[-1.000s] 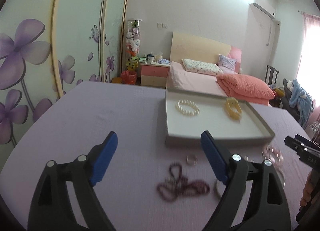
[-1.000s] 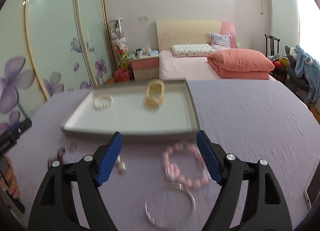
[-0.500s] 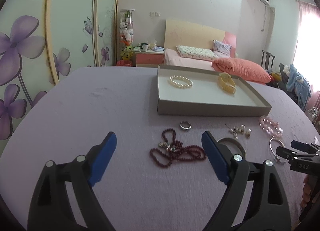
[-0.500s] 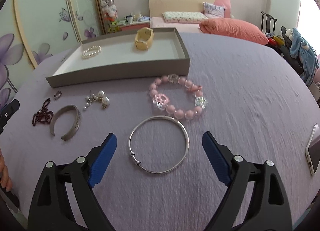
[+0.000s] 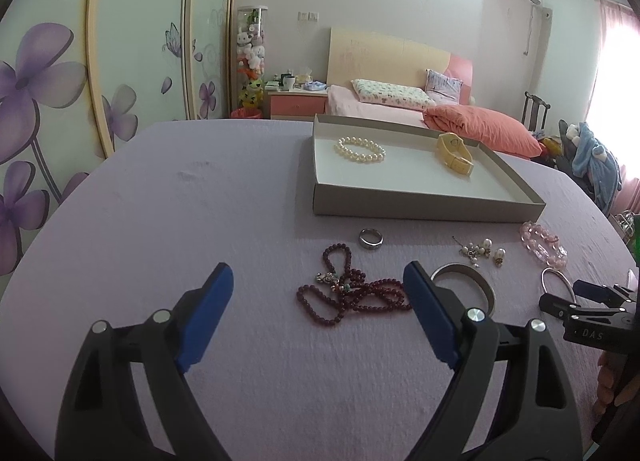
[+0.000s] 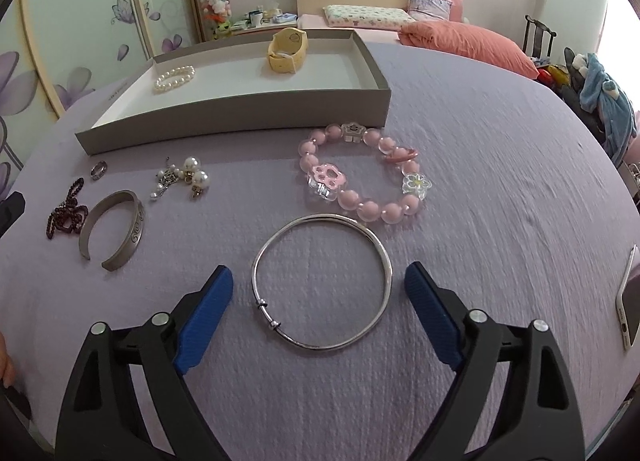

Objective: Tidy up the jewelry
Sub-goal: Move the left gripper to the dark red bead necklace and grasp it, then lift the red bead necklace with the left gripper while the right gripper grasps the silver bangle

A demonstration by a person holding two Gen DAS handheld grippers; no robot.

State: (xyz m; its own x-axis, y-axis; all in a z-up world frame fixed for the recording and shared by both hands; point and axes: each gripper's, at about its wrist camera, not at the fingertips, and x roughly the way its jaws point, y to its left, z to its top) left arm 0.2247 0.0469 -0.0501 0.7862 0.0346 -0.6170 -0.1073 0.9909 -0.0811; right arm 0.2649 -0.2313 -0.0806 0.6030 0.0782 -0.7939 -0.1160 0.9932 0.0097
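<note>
On the lilac tablecloth (image 6: 480,141), in front of a shallow grey tray (image 6: 240,109), the loose jewelry is laid out: a thin silver bangle (image 6: 322,281) lies flat between the blue pads of the right gripper (image 6: 319,301), whose jaws are closing but are not seen touching it. Just beyond the bangle a pink bead bracelet (image 6: 362,173) with flower charms is seen, close to the tray's near wall. Further left, pearl earrings (image 6: 184,179), a wide silver cuff (image 6: 112,229), a small ring (image 6: 98,170) and a dark red bead necklace (image 5: 352,291) are spread apart from one another. Inside the tray a pearl bracelet (image 5: 360,150) and a yellow watch (image 5: 454,153) are kept, well apart. The left gripper (image 5: 318,293) is held wide open above the cloth, with the red necklace seen between its fingers and nothing gripped. A phone (image 6: 630,301) is seen at the right edge.
</note>
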